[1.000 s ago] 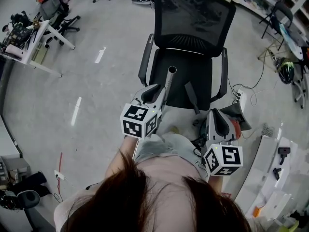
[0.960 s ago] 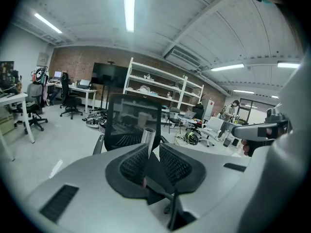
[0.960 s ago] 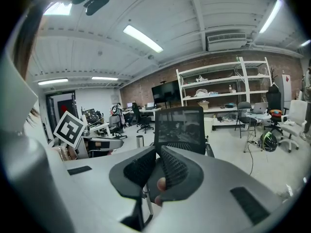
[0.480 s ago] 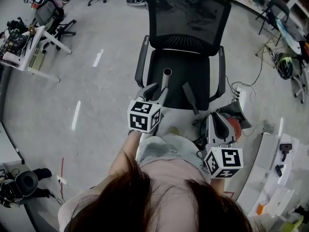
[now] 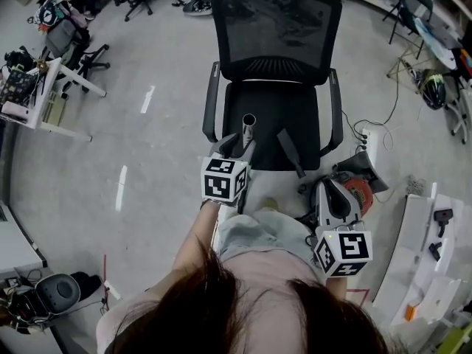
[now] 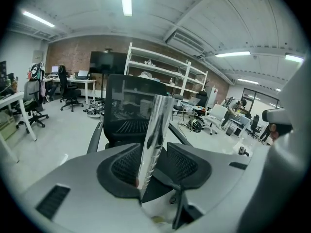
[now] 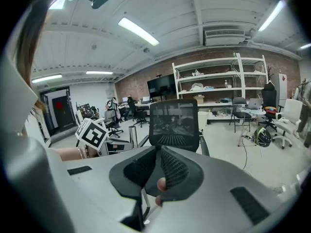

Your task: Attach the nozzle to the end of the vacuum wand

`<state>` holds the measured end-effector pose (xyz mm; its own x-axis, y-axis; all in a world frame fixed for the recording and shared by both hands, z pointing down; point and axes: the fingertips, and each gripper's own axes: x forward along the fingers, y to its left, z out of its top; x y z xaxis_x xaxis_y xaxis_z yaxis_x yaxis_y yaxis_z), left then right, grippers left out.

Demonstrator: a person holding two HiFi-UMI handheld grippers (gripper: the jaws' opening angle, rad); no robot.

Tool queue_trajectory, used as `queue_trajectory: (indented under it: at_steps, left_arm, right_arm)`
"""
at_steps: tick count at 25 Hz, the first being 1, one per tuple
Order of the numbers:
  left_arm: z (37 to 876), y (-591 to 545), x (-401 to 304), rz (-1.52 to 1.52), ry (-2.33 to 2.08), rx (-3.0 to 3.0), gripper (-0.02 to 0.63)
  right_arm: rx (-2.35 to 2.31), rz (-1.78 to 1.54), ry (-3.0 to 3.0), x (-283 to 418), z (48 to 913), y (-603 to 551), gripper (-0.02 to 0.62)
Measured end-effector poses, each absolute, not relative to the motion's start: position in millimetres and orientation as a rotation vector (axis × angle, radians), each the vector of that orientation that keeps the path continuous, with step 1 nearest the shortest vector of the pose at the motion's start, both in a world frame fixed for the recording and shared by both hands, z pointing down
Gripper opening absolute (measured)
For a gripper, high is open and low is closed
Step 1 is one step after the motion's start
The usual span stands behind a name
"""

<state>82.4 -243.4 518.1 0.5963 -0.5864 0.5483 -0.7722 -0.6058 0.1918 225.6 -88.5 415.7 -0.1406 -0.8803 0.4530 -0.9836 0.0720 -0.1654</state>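
Your left gripper (image 5: 237,147) had just been opening, its jaws apart around the wand (image 5: 248,130) above the chair (image 5: 302,109); your right gripper (image 5: 333,194) was closed.

Pale grey polished floor (image 5: 162,146), marked with short white tape strips (image 5: 122,189) at left. Standing on it, a black mesh-backed office chair (image 5: 276,28). Lying across the front right of its black padded seat (image 5: 265,102), a slim dark plastic nozzle (image 5: 287,150).
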Motion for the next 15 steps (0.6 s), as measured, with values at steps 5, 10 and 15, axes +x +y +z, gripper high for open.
queue_trajectory:
  at_steps: [5,10,15]
  left_arm:
    - [532.8,-246.6,91.2,0.671,-1.062,2.404,0.164]
    - [547.3,-254.6,97.0,0.722,-1.062,2.399,0.167]
    - [562.4,-262.3,98.9,0.758,-1.079,2.39,0.167]
  right_arm:
    - [1.89,0.672,-2.096,231.2,421.7,-89.8,0.028]
    - [1.885,0.706,-2.08,236.0,432.0,-90.6,0.028]
    - [1.874,0.724,-2.072,238.9,440.3,-91.7,0.028]
